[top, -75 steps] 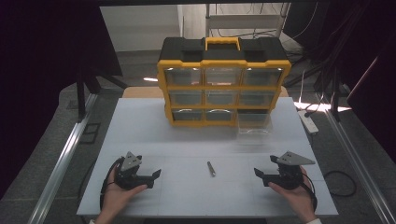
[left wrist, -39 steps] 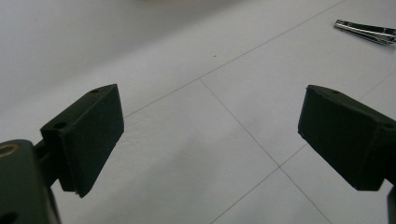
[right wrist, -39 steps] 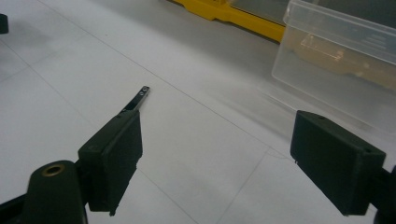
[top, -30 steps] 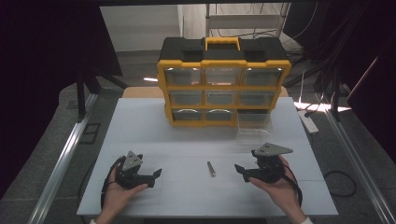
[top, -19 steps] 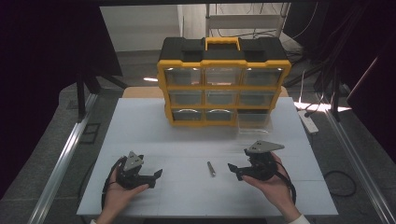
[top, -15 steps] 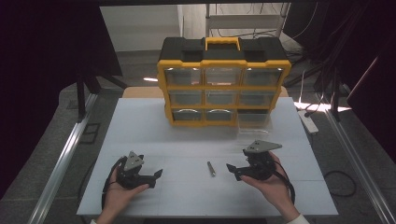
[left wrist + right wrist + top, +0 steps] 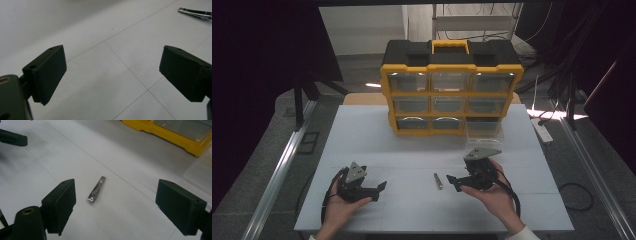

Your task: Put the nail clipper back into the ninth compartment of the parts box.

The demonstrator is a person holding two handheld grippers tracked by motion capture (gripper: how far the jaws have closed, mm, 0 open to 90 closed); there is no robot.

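- Nail clipper (image 7: 438,180): flat on the white table (image 7: 362,135), near the front edge, between the two grippers; touched by neither.
- Same nail clipper (image 7: 96,189) in the right gripper view: ahead of the jaws, nearer the jaw at that view's left, lying on bare tabletop.
- Same nail clipper (image 7: 195,13) in the left gripper view: at the far upper right, well apart from the jaws.
- Right gripper (image 7: 455,182): held in the right hand (image 7: 492,192), just beside the nail clipper, pointing toward it; jaws spread wide, nothing between them.
- Left gripper (image 7: 381,186): held in the left hand (image 7: 343,207) at the front left of the table, pointing toward the centre; jaws spread wide over bare tabletop, nothing between them.
- Yellow and black drawer cabinet (image 7: 452,90): upright at the back of the table, three rows of clear drawers, yellow handle on top.
- Clear drawer (image 7: 484,131): on the table in front of the cabinet's lower right corner, beyond the right gripper.
- Power strip (image 7: 544,131): off the table's right edge.
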